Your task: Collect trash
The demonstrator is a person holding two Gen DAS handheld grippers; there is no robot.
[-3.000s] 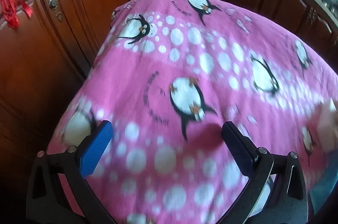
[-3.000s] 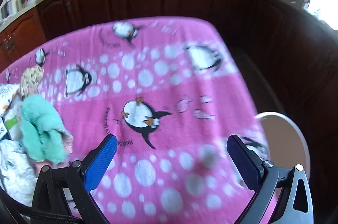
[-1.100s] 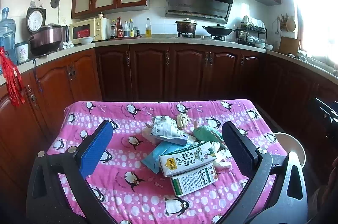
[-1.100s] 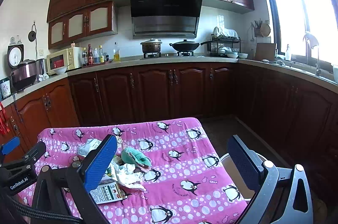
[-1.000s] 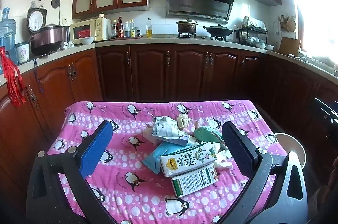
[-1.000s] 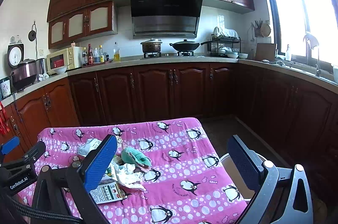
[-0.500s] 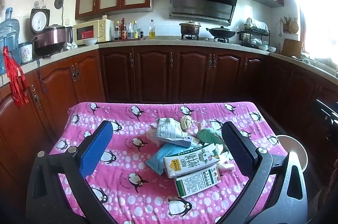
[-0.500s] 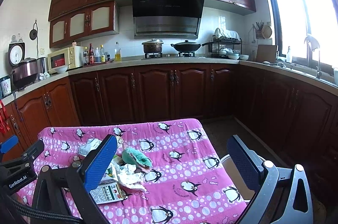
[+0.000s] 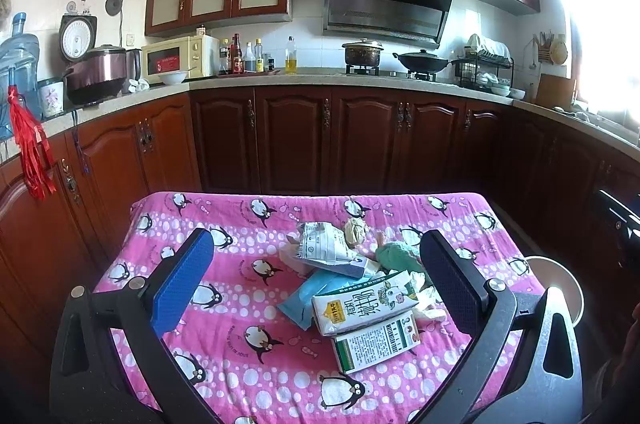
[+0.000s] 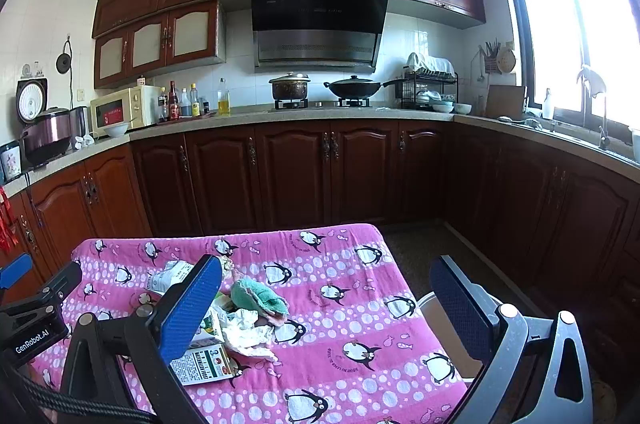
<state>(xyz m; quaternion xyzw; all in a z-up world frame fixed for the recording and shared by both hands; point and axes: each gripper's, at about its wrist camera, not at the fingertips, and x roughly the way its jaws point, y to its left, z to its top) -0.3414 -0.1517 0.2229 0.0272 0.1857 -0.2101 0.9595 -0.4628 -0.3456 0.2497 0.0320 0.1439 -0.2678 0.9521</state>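
A pile of trash lies on the table with the pink penguin cloth [image 9: 240,248]: two milk cartons [image 9: 366,306], a blue plastic pack [image 9: 306,298], a crumpled printed bag [image 9: 324,244], a teal cloth [image 9: 396,252], crumpled paper [image 9: 356,228] and white tissue [image 10: 248,328]. My left gripper [image 9: 316,280] is open and empty, held above the table's near side, facing the pile. My right gripper [image 10: 326,304] is open and empty, to the right of the pile. The teal cloth also shows in the right wrist view [image 10: 258,294].
A white bin [image 9: 558,282] stands on the floor at the table's right edge, also in the right wrist view [image 10: 444,324]. Dark wooden kitchen cabinets [image 9: 360,139] run behind and to both sides. The left gripper's body [image 10: 32,308] shows at the left.
Both grippers went from close over the cloth to held high and back, so the whole table shows. In the last second both views shifted only slightly.
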